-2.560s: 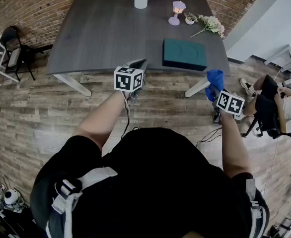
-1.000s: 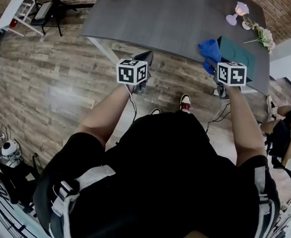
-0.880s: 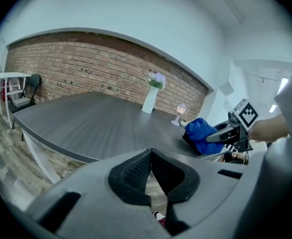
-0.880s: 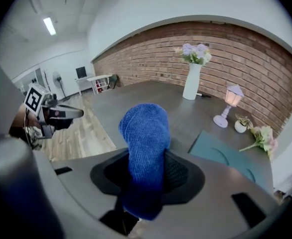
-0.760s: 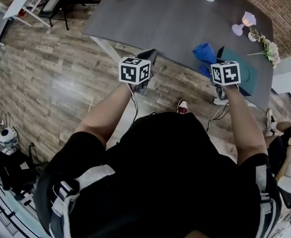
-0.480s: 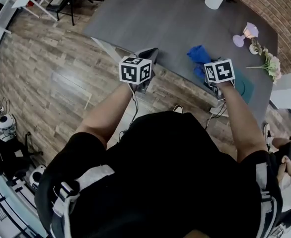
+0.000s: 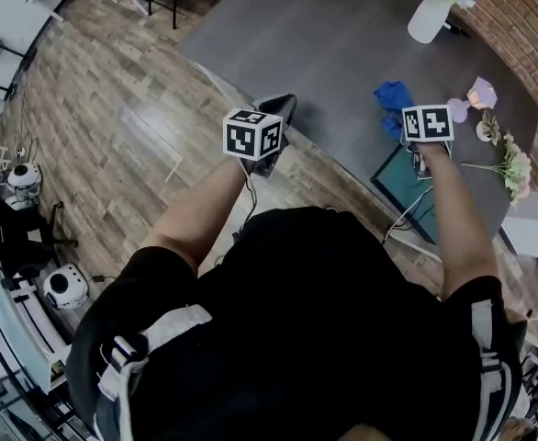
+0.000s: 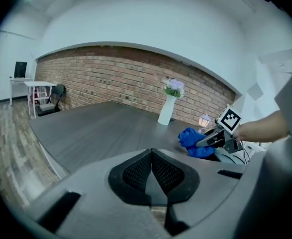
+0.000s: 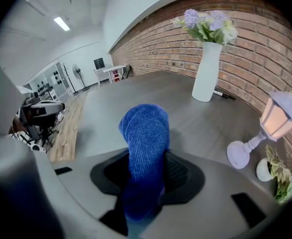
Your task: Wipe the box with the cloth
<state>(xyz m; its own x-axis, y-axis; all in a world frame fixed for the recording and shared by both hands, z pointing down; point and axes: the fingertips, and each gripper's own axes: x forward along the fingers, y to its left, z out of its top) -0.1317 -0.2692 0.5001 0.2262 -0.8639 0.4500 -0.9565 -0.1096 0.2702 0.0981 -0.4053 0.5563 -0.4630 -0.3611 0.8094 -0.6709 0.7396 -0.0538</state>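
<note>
A dark teal box (image 7: pixel 398 187) lies flat near the grey table's (image 7: pixel 324 44) edge, partly hidden under my right forearm. My right gripper (image 7: pixel 407 119) hangs over the table just beyond the box and is shut on a blue cloth (image 7: pixel 392 94). In the right gripper view, the cloth (image 9: pixel 145 138) stands up bunched between the jaws. My left gripper (image 7: pixel 281 108) hovers at the table's near edge, left of the box, with its jaws shut and nothing in them. The left gripper view shows the cloth (image 8: pixel 193 140) off to the right.
A white vase (image 7: pixel 431 15) with purple flowers stands at the table's far side. A small lantern lamp (image 7: pixel 479 94) and a spray of flowers (image 7: pixel 513 169) lie right of the cloth. Wooden floor, chairs and equipment are on the left.
My right gripper has carried the cloth from beside the table's edge to over the tabletop beyond the box. The head view has swung round. The left gripper stays at the table's edge.
</note>
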